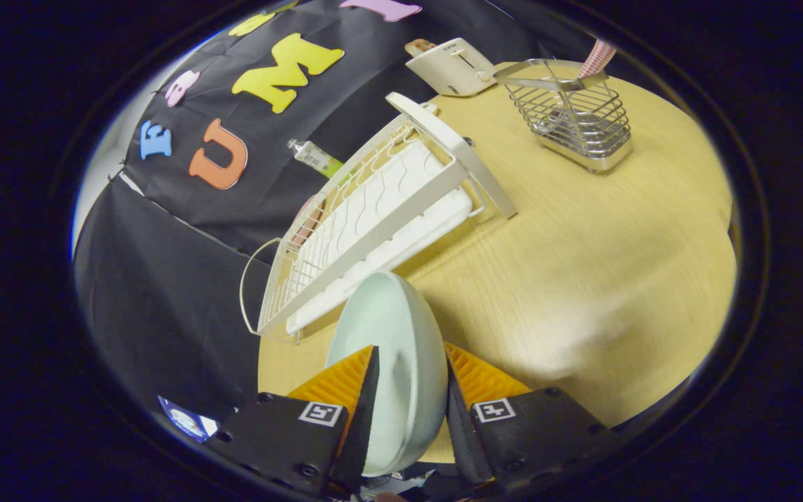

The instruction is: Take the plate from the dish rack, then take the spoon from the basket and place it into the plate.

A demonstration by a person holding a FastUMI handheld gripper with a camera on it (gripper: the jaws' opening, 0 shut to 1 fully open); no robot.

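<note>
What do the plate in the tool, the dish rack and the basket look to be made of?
Plate, clamped by the tool: matte pale ceramic or melamine, hard to tell; smooth and opaque. Dish rack: white coated wire with plastic tray; thin bars, moulded ribs. Basket: bare polished metal wire, shiny grey.

One plate (391, 362), one dish rack (373, 223), one basket (576, 115), one toaster (454, 66).

A pale wood tabletop (583, 265) spreads from centre toward 3 o'clock, evenly lit. Black cloth wall (164, 279) hangs behind from 9 to 12 o'clock, a white toaster (454, 66) against it at 12.
</note>
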